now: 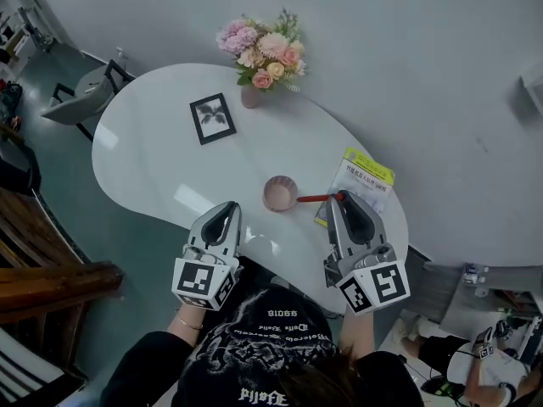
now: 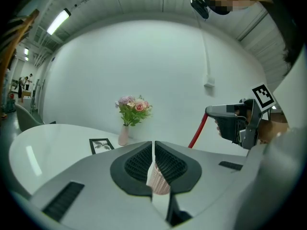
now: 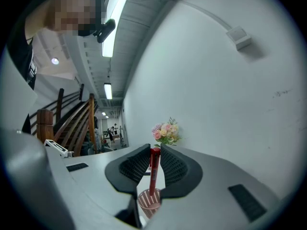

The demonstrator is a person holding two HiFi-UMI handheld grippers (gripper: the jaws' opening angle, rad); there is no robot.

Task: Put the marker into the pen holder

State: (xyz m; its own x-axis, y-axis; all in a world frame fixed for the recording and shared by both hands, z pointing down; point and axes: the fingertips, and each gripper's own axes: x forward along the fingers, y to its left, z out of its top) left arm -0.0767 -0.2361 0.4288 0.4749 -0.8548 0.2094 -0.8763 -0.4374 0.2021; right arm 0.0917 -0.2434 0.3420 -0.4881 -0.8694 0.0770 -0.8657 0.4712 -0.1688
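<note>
Bright, even light falls from ceiling strips (image 3: 116, 13), with glare patches on the glossy table (image 1: 192, 200). Both gripper views bend strongly, with black corners. Focus is sharp.

Red marker (image 3: 153, 172); pink pen holder (image 1: 279, 193), seemingly slotted; white table (image 1: 153, 164); yellow-edged booklet (image 1: 368, 168).

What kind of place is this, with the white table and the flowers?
Probably an office lobby or studio, not a home: a curvy white table, a vase of flowers, a wooden staircase and long ceiling lights.
</note>
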